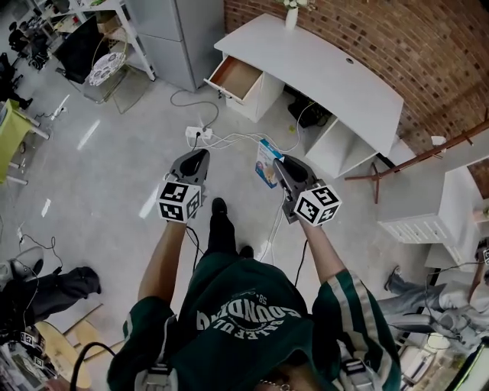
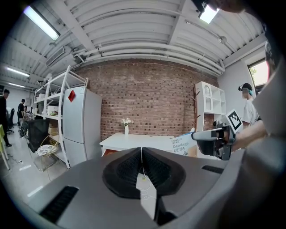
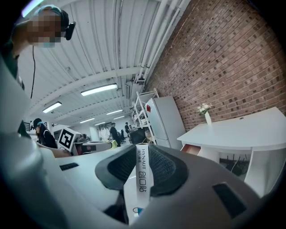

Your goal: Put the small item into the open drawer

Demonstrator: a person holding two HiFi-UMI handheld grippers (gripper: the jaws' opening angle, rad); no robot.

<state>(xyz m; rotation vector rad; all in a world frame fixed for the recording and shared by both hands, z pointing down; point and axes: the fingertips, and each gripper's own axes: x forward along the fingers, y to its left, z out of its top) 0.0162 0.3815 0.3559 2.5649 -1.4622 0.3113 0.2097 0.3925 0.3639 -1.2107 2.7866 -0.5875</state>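
Observation:
A small white and blue bandage box [image 1: 265, 163] stands out from my right gripper [image 1: 281, 165], whose jaws are shut on it. In the right gripper view the box's narrow edge [image 3: 144, 178] shows, clamped between the two black pads. My left gripper [image 1: 199, 157] is held level beside it, shut, with nothing in it; its pads [image 2: 129, 170] meet in the left gripper view. Ahead, across the floor, stands the white desk [image 1: 328, 72] with its drawer [image 1: 236, 79] pulled open at the left end, wooden inside. Both grippers are well short of it, over the floor.
A power strip with white cables [image 1: 200, 134] lies on the floor between me and the desk. A grey fridge [image 1: 172, 30] stands left of the drawer, and a vase [image 1: 291, 15] sits on the desk. A white shelf unit [image 1: 428, 221] and wooden rack [image 1: 416, 159] are at the right.

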